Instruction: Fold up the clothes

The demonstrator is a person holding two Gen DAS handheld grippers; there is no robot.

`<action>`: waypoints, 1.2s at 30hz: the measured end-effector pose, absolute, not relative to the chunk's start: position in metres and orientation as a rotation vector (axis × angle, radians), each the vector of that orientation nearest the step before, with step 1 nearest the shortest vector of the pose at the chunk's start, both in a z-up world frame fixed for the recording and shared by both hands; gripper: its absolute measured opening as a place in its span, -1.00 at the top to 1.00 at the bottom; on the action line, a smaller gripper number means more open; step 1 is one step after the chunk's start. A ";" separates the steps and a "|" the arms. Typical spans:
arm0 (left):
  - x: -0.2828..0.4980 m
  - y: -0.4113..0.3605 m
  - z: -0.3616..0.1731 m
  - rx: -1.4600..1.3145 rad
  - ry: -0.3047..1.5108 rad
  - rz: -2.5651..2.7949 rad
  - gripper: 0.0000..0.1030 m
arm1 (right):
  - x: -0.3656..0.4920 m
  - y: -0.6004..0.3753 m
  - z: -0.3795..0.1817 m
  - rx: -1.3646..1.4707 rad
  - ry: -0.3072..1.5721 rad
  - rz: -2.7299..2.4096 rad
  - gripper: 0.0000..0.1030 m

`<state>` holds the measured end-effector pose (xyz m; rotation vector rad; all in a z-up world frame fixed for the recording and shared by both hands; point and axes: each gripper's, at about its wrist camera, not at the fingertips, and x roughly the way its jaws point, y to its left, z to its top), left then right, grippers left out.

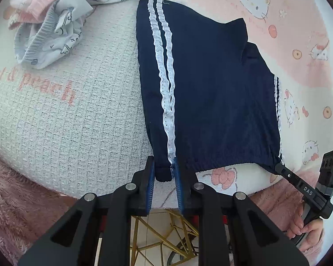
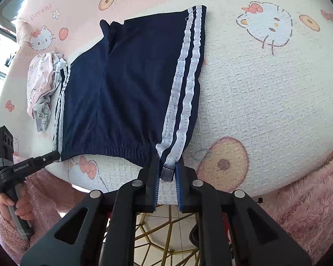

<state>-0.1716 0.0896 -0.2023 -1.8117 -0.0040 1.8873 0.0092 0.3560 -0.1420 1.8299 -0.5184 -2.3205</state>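
1. The navy shorts (image 1: 206,84) lie flat on the table (image 1: 77,133), which is covered by a waffle-weave cloth printed with cartoon cats and peaches. The elastic waistband sits at the near edge, right at the jaws, and the legs stretch away from them.
2. The left gripper (image 1: 165,173) has its jaws clenched on 1 waistband corner: dark fabric and the end of the 2 white lace stripes (image 1: 166,84) sit pinched between the blue pads.
3. The right gripper (image 2: 167,173) grasps the opposite waistband corner the same way, with its own 2 white stripes (image 2: 184,84) running straight away from the jaws.
4. In the left wrist view the right gripper shows at the far right corner of the waistband, a hand (image 1: 304,226) wrapped around its handle. In the right wrist view the left gripper meets the waistband's left corner, held by the other hand (image 2: 17,204).
5. Beyond the left jaws and off to their left lies a crumpled pile of pale clothes (image 1: 55,28), pink and grey-blue prints, apart from the shorts.
6. Fuzzy pink sleeves (image 2: 299,210) flank both jaws below the table's edge.
7. Beneath the jaws a gold wire frame (image 2: 164,232) stands on a tiled floor.
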 end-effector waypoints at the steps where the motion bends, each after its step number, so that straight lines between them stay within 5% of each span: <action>1: -0.173 0.091 -0.206 -1.827 0.010 1.889 0.61 | 0.008 0.355 -0.144 1.849 -0.501 -2.306 0.77; 7: -0.178 0.089 -0.189 -1.808 0.015 1.951 0.52 | 0.002 0.364 -0.142 1.872 -0.553 -2.310 0.51; 14: -0.211 0.116 -0.150 -1.669 0.058 1.963 0.52 | -0.009 0.374 -0.105 1.762 -0.579 -2.483 0.45; 25: -0.329 0.139 -0.191 -1.738 0.091 1.997 0.52 | -0.104 0.385 -0.133 1.838 -0.565 -2.446 0.35; 30: -0.356 0.142 -0.207 -1.756 -0.036 1.951 0.52 | -0.134 0.394 -0.154 1.841 -0.588 -2.380 0.29; 31: -0.356 0.143 -0.207 -1.731 -0.025 1.964 0.53 | -0.135 0.393 -0.154 1.813 -0.591 -2.379 0.37; 33: -0.353 0.145 -0.206 -1.682 0.029 2.013 0.73 | -0.135 0.389 -0.156 1.808 -0.521 -2.429 0.87; 36: -0.353 0.146 -0.205 -1.660 0.091 2.054 0.91 | -0.135 0.387 -0.156 1.786 -0.455 -2.452 0.95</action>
